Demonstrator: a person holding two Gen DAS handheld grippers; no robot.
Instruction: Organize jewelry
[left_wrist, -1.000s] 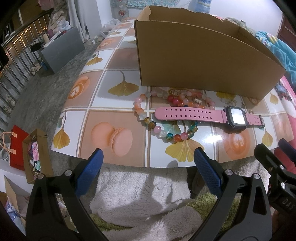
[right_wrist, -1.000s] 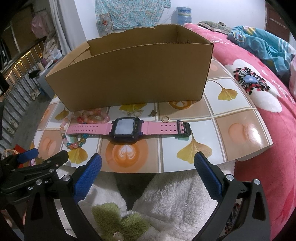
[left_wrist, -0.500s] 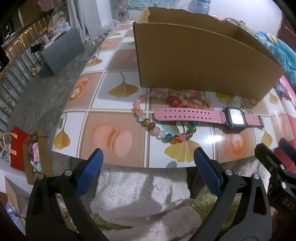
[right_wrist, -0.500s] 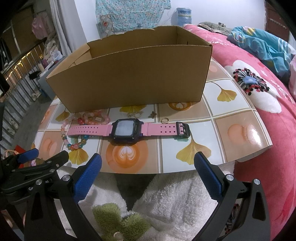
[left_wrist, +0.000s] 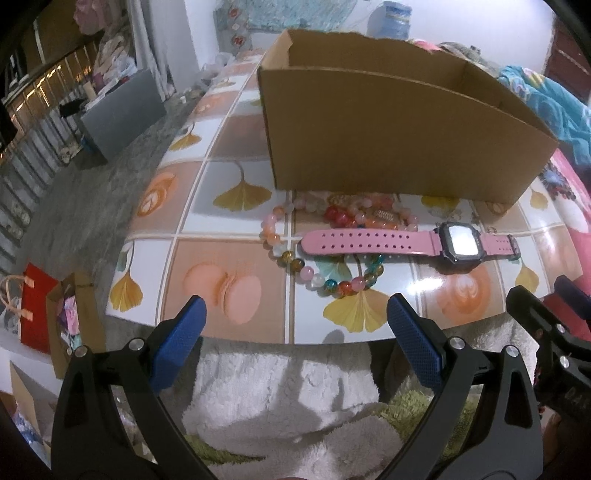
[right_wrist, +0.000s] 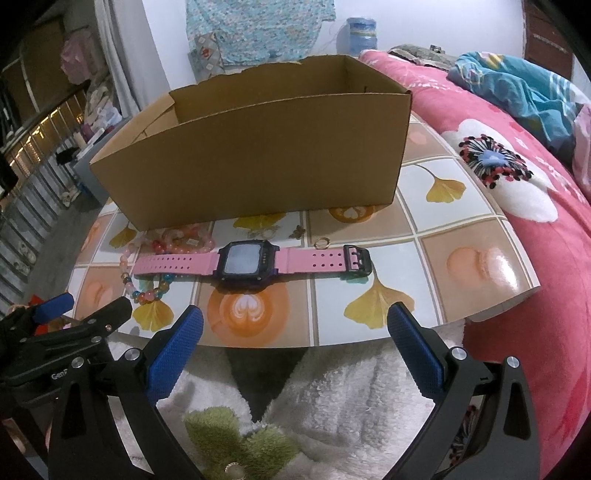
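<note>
- My left gripper (left_wrist: 295, 341) is spread wide, holding nothing, short of the table (left_wrist: 236, 258) edge.
- My right gripper (right_wrist: 295, 343) likewise gapes empty.
- I see the watch (right_wrist: 247, 260) flat before the box (right_wrist: 258, 155), its strap over a bead bracelet (left_wrist: 317, 273).
- A ring (right_wrist: 321, 242) lies just beside the strap.

Pink watch (left_wrist: 406, 243) lies across beaded bracelets (left_wrist: 317, 236) before cardboard box (left_wrist: 388, 147).

Both wrist views sit low at the table's (left_wrist: 192, 221) near edge, facing the box (right_wrist: 258, 155). Left looks from its left, right from its right; both share the watch (left_wrist: 458, 245).
</note>
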